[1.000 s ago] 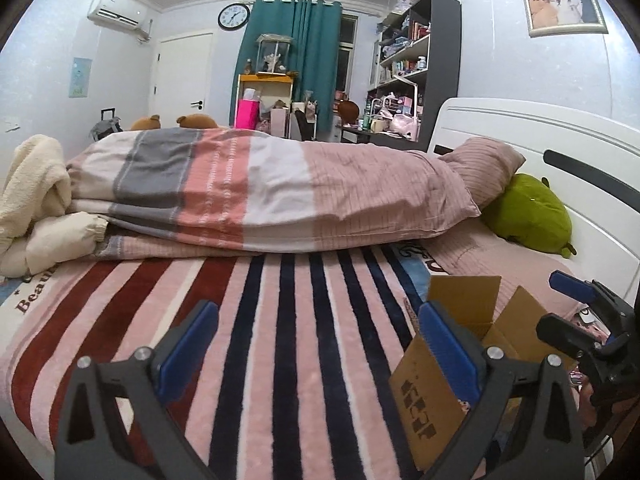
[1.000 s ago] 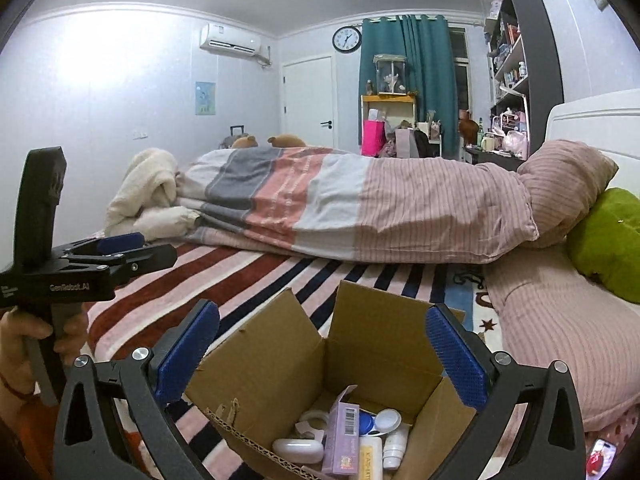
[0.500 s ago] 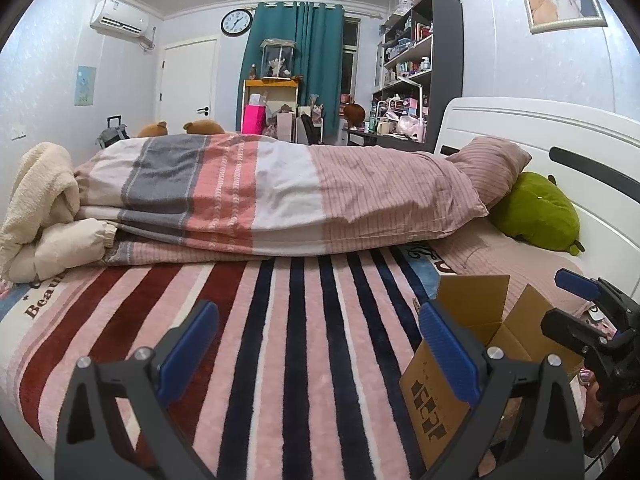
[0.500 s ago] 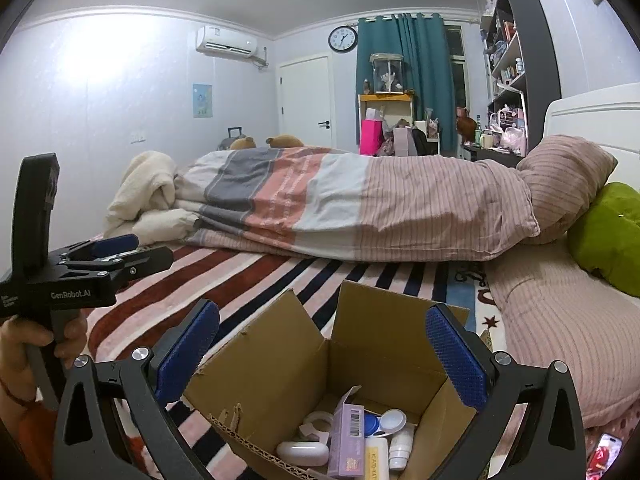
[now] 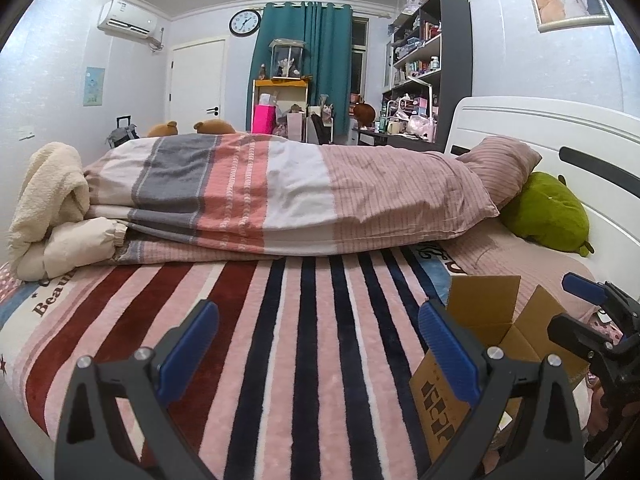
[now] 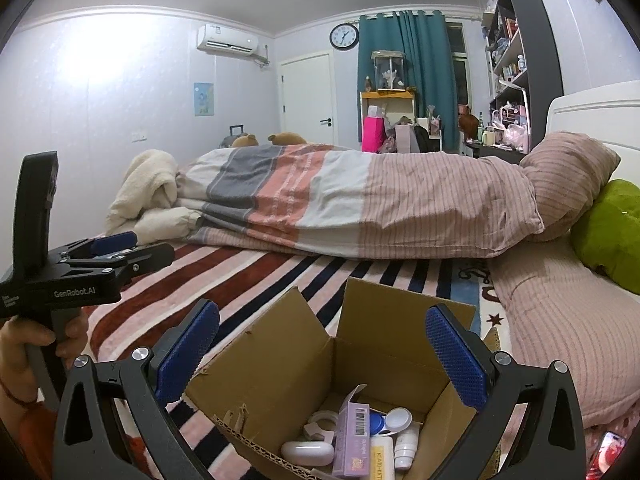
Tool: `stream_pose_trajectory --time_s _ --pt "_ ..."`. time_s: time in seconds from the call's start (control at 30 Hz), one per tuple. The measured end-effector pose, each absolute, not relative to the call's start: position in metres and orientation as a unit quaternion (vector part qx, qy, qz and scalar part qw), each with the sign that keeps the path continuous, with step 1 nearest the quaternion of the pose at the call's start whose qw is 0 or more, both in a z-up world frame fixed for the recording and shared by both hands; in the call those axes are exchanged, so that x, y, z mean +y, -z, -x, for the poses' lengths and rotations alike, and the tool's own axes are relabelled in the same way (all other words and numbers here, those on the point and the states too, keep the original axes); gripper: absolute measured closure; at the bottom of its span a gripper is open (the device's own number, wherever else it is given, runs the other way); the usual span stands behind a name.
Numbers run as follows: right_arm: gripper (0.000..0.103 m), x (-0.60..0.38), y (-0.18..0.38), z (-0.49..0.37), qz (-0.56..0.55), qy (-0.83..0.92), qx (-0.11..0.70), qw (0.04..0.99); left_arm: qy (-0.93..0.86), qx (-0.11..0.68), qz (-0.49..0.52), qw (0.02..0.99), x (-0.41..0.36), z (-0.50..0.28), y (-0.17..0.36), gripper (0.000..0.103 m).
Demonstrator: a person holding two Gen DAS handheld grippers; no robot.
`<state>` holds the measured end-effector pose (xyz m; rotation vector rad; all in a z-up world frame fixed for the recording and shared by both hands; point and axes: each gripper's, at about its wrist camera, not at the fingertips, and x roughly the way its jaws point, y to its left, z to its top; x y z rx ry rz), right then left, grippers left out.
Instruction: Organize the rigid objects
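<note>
An open cardboard box [image 6: 280, 360] stands on the striped bed blanket [image 5: 304, 320]. Inside lie a white oval case [image 6: 307, 453], a purple carton [image 6: 352, 436], a yellow-labelled tube [image 6: 382, 460], a small white bottle [image 6: 406, 446] and a blue-and-white lens case [image 6: 394, 420]. My right gripper [image 6: 322, 354] hovers open just above the box mouth, holding nothing. My left gripper [image 5: 318, 350] is open and empty over the blanket, with the box [image 5: 484, 300] to its right. Each gripper shows in the other's view: left gripper [image 6: 136, 248], right gripper [image 5: 576, 306].
A folded striped duvet [image 5: 280, 192] lies across the bed behind the box, with cream blankets [image 5: 52, 196] on the left. A pink pillow [image 5: 500, 164] and a green plush [image 5: 548, 212] sit by the white headboard [image 5: 560, 128]. A phone [image 6: 608, 446] lies at the bed's right edge.
Both grippers stay open and empty. The right gripper has tipped slightly toward the box, so more of its contents show. The left view has drifted a little.
</note>
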<state>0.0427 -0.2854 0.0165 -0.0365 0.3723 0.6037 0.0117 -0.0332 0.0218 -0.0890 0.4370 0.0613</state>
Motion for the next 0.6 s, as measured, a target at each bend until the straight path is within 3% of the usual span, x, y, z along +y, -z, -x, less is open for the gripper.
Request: stream_pose_trajectory --time_s 0.6 --pt "0.000 -0.2773 -0.0102 -0.0353 0.001 -0.288 0.190 0.939 -0.039 0.215 0.043 0.975 -0.0316 -0.0123 -0.0219 0.003"
